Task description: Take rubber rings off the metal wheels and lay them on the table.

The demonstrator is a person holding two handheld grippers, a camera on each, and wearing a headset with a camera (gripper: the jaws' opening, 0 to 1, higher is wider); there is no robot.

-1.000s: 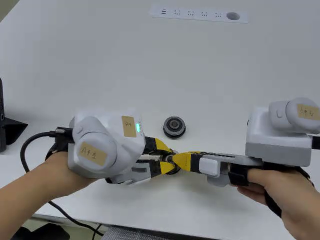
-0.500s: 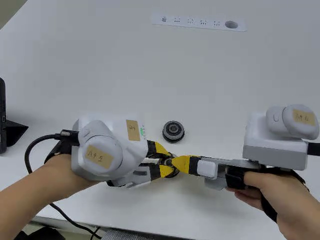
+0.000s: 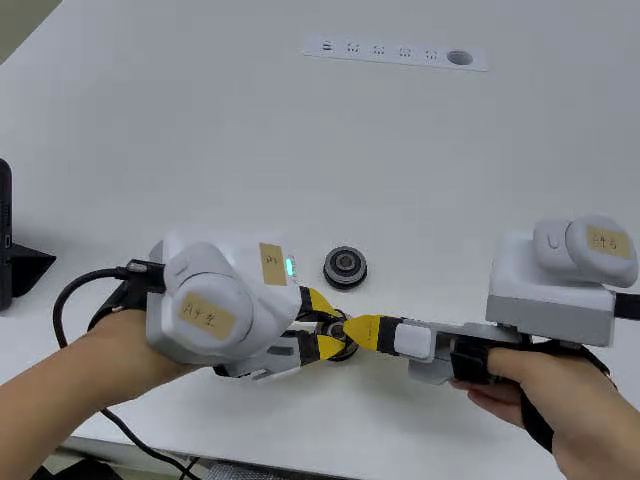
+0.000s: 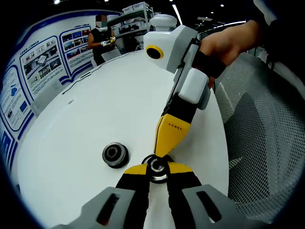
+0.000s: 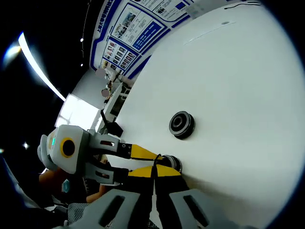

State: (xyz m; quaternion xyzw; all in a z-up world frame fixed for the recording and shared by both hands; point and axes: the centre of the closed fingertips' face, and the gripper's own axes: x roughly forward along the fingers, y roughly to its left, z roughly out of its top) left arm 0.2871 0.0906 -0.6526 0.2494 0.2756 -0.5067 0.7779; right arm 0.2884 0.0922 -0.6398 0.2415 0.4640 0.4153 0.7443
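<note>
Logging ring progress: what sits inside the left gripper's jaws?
A metal wheel, its black rubber ring pinched by the right gripper. The wheel's sides and underside are covered by the clamping yellow fingers.

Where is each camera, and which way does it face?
Head view: on the headset, looking down at the table; shows left hand, right hand, left gripper, right gripper.
Left gripper view: on the left gripper, along its jaws holding the gripped wheel, toward the right hand.
Right gripper view: on the right gripper, facing the left gripper.
All share the loose wheel.
</note>
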